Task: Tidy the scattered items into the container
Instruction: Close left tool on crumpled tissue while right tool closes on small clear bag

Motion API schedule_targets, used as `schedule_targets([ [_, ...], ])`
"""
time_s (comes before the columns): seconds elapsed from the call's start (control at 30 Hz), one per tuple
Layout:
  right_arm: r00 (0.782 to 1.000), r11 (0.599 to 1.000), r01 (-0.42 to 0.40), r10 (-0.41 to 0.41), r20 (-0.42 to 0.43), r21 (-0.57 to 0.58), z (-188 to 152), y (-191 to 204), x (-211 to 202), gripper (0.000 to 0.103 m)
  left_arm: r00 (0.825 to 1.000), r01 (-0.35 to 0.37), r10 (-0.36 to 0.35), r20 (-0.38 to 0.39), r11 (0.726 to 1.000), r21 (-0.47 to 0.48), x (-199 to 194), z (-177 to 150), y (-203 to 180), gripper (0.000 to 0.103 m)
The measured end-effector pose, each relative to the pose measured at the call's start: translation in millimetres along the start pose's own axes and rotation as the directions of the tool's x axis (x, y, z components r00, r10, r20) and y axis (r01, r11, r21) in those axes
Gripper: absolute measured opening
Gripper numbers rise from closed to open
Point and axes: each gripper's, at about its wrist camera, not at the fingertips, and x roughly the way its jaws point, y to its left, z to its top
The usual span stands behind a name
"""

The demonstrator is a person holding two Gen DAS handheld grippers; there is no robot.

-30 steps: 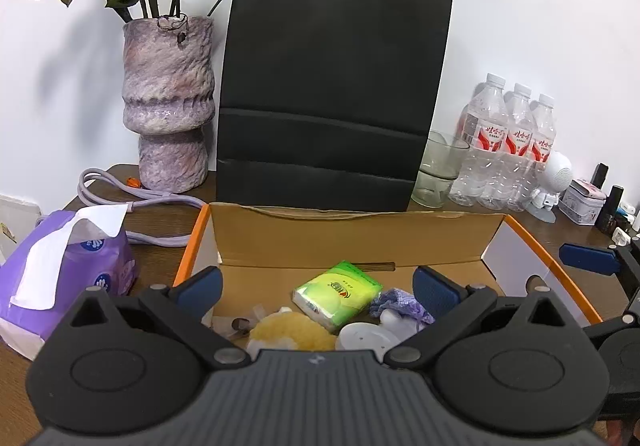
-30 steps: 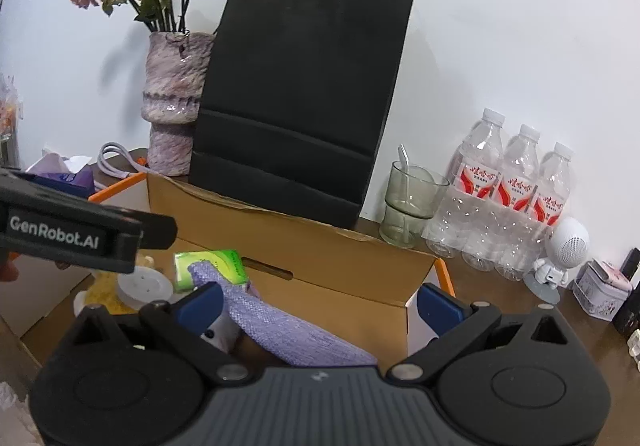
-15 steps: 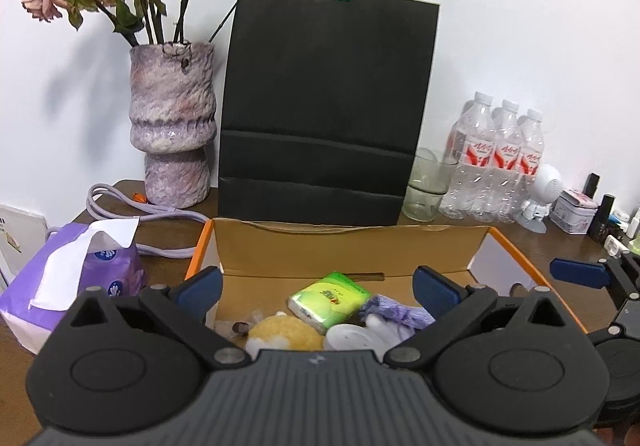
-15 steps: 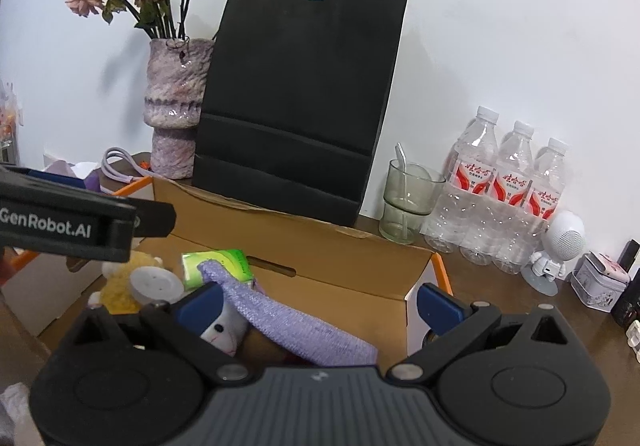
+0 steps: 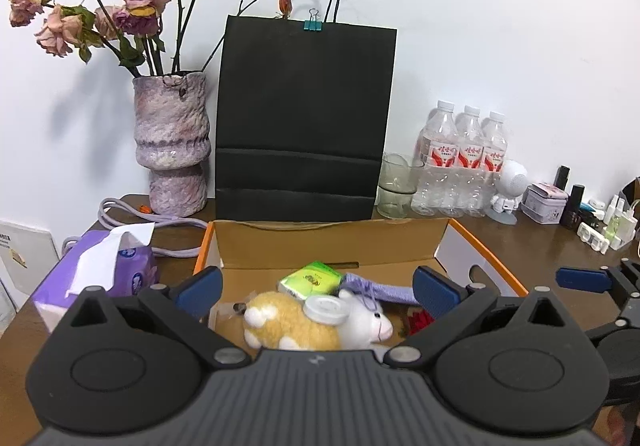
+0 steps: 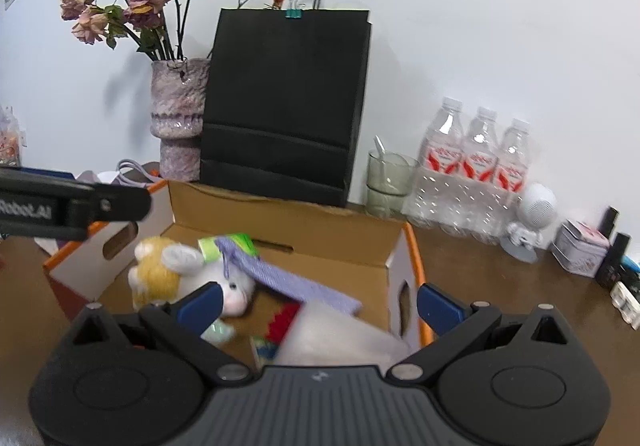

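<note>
Box [image 5: 332, 242]: cardboard, open, on table [image 5: 532, 246].
Contents: plush toy [image 5: 288, 322], green pack [image 5: 310, 280], purple pouch [image 6: 288, 278] seen inside.
Left gripper [image 5: 318, 288]: spread, empty.
Right gripper [image 6: 318, 304]: spread, empty.
Progress: apparently near complete; foreground unclear.

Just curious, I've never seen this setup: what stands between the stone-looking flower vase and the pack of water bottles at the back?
In both views, a tall black paper bag and then a greenish glass, near the water bottles.
</note>
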Motion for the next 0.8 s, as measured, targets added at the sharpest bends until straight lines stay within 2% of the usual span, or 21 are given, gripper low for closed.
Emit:
schedule_targets([
  [0.2,1.0,1.0,-0.005,0.006,-0.023,0.028,-18,-12,-24,0.103,1.0,0.015,-0.015,-0.015,1.0,0.008,-21,-18,3,0.103],
  [0.4,0.995,0.999,0.006,-0.001,-0.101,0.043,-45,-17,-34,0.103,0.997,0.031,-0.027,-0.076,0.998,0.046,-31,-53,12,0.103],
  [0.63,0.982,0.993,0.009,0.014,-0.191,0.118,-83,-20,-23,0.103,0.979,0.025,-0.014,-0.202,0.998,0.05,-17,-94,24,0.103],
  [0.8,0.973,0.993,0.036,-0.01,-0.229,0.111,-90,-19,-10,0.101,0.976,0.023,-0.012,-0.218,0.998,0.051,-8,-102,23,0.103],
])
